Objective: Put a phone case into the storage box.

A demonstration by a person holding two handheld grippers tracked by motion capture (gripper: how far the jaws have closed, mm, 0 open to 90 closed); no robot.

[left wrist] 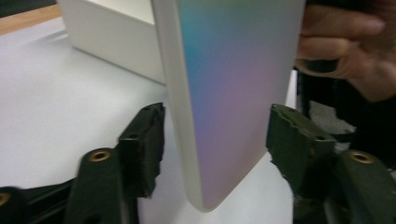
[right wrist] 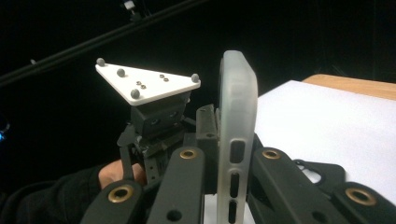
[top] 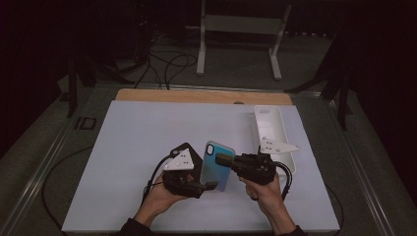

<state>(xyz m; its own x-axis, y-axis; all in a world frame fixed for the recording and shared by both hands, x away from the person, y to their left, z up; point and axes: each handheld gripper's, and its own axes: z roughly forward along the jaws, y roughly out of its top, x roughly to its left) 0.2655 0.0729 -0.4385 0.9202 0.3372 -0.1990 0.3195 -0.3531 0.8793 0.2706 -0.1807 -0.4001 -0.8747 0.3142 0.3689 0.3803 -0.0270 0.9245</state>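
A phone case [top: 215,166] with an iridescent blue-to-purple back is held upright above the white table. My right gripper [top: 222,160] is shut on its upper half; in the right gripper view the frosted rim [right wrist: 237,116] is pinched edge-on between the jaws of that gripper [right wrist: 236,140]. My left gripper [top: 212,185] reaches in at the lower end of the case [left wrist: 233,93]. There the left gripper [left wrist: 217,135] straddles it. The right pad [left wrist: 285,135] sits at one edge and the left pad [left wrist: 147,140] a sliver off the other.
A long white tray [top: 269,123] stands at the right rear of the table, just behind the right hand. A flat black case [top: 187,147] lies on the table under the left gripper. The wooden table edge [top: 196,96] runs along the back.
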